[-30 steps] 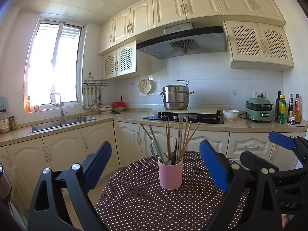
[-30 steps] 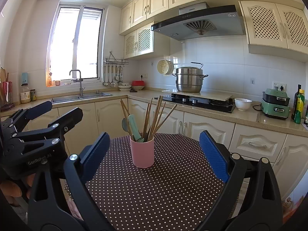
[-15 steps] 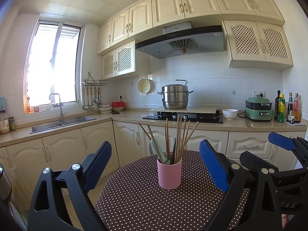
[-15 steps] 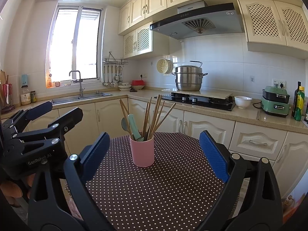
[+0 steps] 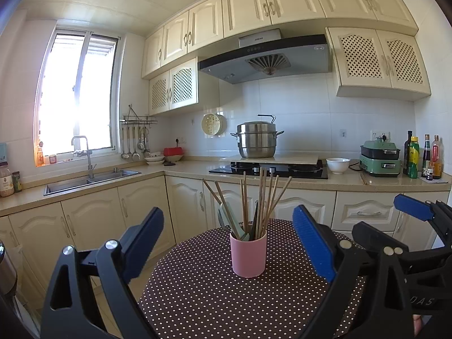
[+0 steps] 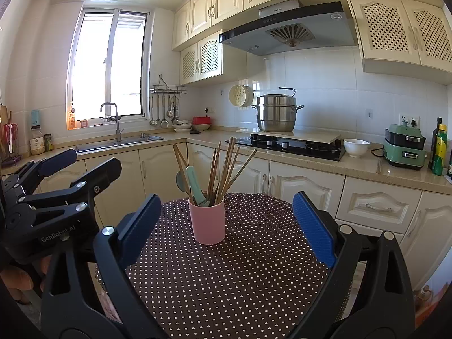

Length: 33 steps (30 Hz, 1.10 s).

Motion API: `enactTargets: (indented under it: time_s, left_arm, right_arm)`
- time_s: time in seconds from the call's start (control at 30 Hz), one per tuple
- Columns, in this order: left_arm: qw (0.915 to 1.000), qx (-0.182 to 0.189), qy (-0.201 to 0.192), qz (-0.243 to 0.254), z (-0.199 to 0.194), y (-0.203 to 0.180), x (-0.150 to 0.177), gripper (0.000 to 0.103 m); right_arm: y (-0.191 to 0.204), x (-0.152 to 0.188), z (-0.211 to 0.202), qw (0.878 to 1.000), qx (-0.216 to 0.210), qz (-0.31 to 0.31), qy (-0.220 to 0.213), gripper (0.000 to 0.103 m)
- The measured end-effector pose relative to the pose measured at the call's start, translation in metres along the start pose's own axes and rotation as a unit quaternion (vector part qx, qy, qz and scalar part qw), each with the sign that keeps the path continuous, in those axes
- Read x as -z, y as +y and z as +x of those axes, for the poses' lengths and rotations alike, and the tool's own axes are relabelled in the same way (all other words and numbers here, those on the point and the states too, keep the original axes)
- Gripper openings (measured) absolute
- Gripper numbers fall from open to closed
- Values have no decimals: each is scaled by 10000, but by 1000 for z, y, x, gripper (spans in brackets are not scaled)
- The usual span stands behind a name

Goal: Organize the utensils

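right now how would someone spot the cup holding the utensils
Find the round table with the brown polka-dot cloth, in front of the kitchen counter. The pink cup stands upright near its middle, alone on the cloth, bristling with wooden chopsticks and pale green utensils.

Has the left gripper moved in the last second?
Yes, slightly. In its own view the pink cup has slid left against the gripper's fixed fingers, so the left gripper has swung slightly right.

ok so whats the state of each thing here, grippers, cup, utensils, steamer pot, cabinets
left gripper: open, empty
right gripper: open, empty
pink cup: upright on the dotted table
chopsticks: standing in cup, fanned out
teal spoons: in cup, leaning
steamer pot: lidded
upper cabinets: shut
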State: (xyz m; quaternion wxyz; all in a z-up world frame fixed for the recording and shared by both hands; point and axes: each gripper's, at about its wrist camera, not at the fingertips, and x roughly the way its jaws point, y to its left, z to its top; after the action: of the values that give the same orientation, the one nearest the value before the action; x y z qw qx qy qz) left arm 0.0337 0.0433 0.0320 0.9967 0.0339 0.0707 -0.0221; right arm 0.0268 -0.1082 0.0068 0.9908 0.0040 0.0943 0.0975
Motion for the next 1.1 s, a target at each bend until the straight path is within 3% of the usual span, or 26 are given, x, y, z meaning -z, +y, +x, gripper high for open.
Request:
enactTargets:
  time_s: [0.57,1.1]
  left_arm:
    - [9999,-79,134,60,34,-5,-2,91]
    - [9962,-163,854,13,108,-9,22,91]
  right_arm:
    - [-14,-2,29,9999,-43,104,91,92]
    - [-30,19,93,9973,-111,292,666,92]
